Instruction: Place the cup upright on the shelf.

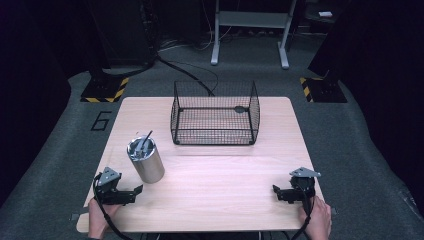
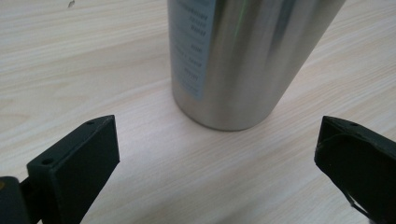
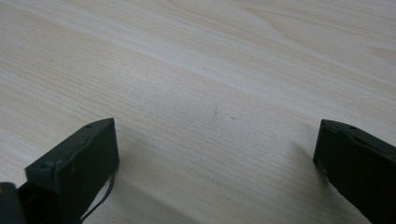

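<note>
From the high view, a steel cup (image 1: 146, 160) stands upright at the left of the bench (image 1: 215, 200), a dark utensil (image 1: 145, 141) leaning inside it. Behind it, mid-bench toward the far edge, sits a black wire basket (image 1: 215, 114), open at the top, with a small dark object lying in its far right corner. The left hand-held gripper (image 1: 131, 192) lies just beside the cup's base, pointed toward it. My read: it's lined up for a grasp on the cup. The right hand-held gripper (image 1: 278, 192) rests near the right front edge, well apart from everything, likely parked out of the way.

Left gripper view now: jaws spread wide, nothing between them, and the cup's base (image 2: 233, 84) stands just ahead, centred in the gap. That opening looks broad enough to take the cup's body.

Right gripper view: jaws equally wide apart, holding nothing, looking across bare wood grain.
</note>
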`<state>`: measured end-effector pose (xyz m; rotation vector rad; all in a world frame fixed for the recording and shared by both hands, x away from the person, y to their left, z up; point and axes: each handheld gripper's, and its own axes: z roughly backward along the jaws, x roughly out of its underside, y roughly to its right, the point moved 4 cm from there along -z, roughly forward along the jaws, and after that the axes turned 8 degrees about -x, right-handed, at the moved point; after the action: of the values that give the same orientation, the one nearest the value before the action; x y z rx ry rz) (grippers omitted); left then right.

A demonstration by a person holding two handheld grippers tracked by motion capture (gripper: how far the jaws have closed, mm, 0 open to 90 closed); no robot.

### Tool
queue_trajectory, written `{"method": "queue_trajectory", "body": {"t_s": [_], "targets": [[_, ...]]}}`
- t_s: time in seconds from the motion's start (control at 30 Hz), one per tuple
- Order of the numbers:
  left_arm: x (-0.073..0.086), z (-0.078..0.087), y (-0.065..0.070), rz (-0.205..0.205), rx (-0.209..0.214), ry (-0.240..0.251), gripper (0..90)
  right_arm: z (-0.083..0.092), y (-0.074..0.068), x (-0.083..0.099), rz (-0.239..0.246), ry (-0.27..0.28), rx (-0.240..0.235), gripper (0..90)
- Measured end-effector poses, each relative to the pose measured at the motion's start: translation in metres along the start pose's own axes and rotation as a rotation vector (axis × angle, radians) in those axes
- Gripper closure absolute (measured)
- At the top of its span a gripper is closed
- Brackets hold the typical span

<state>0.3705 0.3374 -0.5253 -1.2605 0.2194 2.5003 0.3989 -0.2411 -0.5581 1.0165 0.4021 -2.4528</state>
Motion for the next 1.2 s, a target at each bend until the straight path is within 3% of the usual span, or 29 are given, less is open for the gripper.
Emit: {"method": "queue_trajectory", "body": {"t_s": [0.2, 1.2], "targets": [[-0.012, 0.001, 0.003, 0.001, 0.014, 0.037, 0.0, 0.0, 0.0, 0.0, 0.0, 0.0, 0.0, 0.0], [-0.066, 0.009, 0.012, -0.043, 0.067, 0.131, 0.0, 0.001, 0.0, 0.0, -0.002, -0.001, 0.0, 0.0]]}}
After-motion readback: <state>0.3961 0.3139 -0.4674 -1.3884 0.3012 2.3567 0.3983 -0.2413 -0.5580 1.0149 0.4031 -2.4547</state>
